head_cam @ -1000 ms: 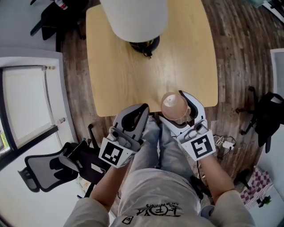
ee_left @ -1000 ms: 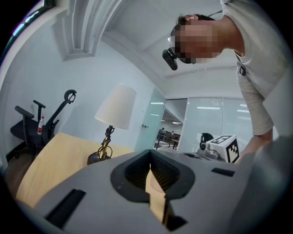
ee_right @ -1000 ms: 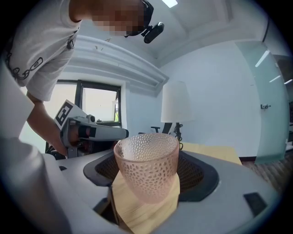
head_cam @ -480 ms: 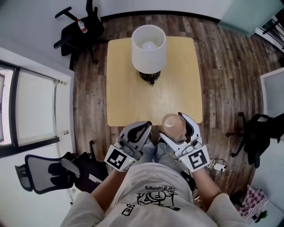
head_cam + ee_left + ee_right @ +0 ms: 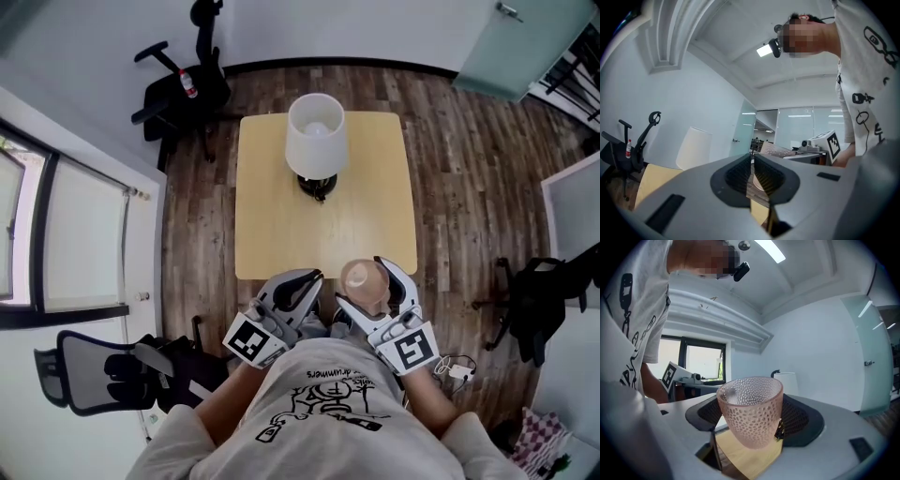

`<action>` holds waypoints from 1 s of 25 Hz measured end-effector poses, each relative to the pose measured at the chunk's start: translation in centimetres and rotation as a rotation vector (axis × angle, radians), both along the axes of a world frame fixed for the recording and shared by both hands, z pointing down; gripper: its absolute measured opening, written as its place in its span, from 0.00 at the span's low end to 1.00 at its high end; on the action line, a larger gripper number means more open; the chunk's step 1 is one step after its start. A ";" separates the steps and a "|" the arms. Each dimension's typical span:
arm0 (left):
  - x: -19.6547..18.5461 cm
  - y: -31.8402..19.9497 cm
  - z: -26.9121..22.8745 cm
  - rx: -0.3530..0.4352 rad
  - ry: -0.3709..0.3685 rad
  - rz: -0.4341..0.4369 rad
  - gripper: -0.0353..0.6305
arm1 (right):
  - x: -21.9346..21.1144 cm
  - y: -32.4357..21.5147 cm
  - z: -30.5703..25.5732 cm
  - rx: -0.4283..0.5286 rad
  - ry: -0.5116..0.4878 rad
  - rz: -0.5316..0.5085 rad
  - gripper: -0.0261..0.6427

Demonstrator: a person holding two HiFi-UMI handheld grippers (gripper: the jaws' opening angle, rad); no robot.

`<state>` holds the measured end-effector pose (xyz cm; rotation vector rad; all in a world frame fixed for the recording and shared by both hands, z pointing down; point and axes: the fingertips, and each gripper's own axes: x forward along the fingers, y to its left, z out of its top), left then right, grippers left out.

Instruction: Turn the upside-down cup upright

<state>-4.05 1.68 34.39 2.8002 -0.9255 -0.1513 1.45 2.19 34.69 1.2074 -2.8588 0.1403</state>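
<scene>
Wooden floor (image 5: 187, 225) surrounds the desk (image 5: 281, 216). Nearest, just short of the desk's near edge, the left claw (image 5: 302, 284) is clenched on nothing. Beside it, the right claw (image 5: 370, 289) grasps the pink cup (image 5: 751, 409) at that edge, clear of the desk. The cup's long axis is vertical with the mouth up, so setting it down probably remains. A lamp (image 5: 316, 136) stands at the desk's far side.

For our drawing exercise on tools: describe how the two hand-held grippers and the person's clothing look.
Both the left gripper and right gripper have pale grey, curved shells with black ribbed pads inside. Each carries a white cube with a black square marker. The person wears a light grey short-sleeved T-shirt with black print.
</scene>
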 end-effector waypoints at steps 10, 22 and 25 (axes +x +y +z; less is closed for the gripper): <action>0.6 0.6 -1.1 0.004 0.016 0.079 0.33 | 2.2 -0.9 -0.8 -0.225 -0.446 0.042 0.59; 2.5 0.6 -0.9 0.020 -0.018 0.245 0.54 | 5.1 -2.6 0.0 -0.506 -1.284 0.070 0.59; 3.4 0.4 -0.9 0.030 -0.020 0.269 0.55 | 4.8 -2.5 0.0 -0.538 -1.397 0.041 0.59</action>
